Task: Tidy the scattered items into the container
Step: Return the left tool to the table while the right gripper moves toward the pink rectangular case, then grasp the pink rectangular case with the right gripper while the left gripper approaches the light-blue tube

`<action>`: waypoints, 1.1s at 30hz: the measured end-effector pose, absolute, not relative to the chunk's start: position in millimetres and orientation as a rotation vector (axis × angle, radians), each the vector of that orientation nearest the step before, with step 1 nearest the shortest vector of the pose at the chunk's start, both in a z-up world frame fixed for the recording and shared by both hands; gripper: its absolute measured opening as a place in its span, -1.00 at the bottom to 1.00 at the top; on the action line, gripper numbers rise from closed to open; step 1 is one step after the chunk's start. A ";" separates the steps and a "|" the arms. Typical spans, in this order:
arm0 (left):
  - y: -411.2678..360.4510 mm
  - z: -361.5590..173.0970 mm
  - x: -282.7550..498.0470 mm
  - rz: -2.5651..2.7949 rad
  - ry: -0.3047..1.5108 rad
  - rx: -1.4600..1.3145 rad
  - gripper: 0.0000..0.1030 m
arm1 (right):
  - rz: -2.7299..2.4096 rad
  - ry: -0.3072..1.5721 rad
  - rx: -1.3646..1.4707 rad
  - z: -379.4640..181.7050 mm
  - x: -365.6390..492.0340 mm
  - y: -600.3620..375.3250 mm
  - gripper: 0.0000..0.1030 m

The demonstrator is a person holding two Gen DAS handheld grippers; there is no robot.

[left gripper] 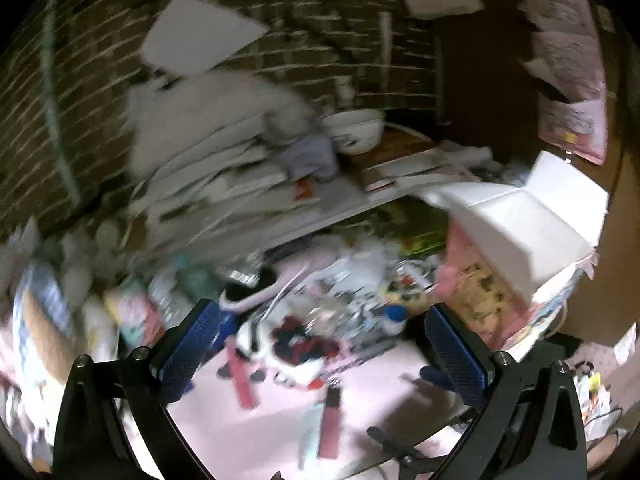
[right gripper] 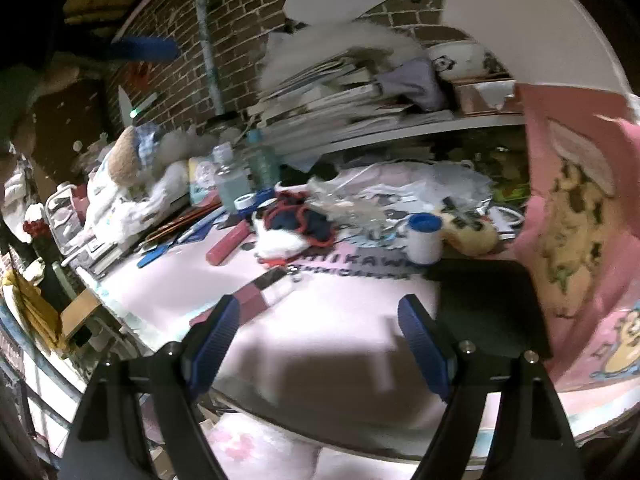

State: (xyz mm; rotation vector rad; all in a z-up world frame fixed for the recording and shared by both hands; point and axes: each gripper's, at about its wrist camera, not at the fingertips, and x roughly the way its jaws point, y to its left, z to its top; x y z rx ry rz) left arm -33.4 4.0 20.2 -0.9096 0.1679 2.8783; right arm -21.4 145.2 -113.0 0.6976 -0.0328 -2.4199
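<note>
Where clutter ends, bare pink mat (right gripper: 328, 332), both grippers open

My left gripper (left gripper: 320, 346) and right gripper (right gripper: 318, 344) look the same: matte black angular arms, silver screw heads, and blue knurled pads (left gripper: 188, 354) on the fingers.

Left gripper (left gripper: 320, 344) is up over the desk, pitched downward, jaws spread as wide as they go, nothing between the blue ribbed pads (left gripper: 188, 348). The view from it smears with blur. Its black finger arms frame the bottom of the shot, one on each side. Right gripper (right gripper: 316, 344) hangs lower and points downward too, jaws parted but narrower than the left pair, and the gap between its blue pads (right gripper: 424, 346) is empty. Neither pair touches anything.
</note>
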 end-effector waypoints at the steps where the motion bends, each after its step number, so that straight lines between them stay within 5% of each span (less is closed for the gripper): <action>1: -2.2 16.3 -31.0 2.893 0.155 -0.918 1.00 | -2.420 -0.030 0.700 -113.2 -20.4 140.8 0.54; 18: -71.4 -39.9 -14.5 2.969 -0.084 -1.067 1.00 | -2.531 0.119 0.666 -126.4 1.4 78.4 0.53; 33: -66.6 -50.9 -17.6 2.945 -0.070 -1.090 1.00 | -2.692 0.150 0.603 -133.4 3.3 105.9 0.54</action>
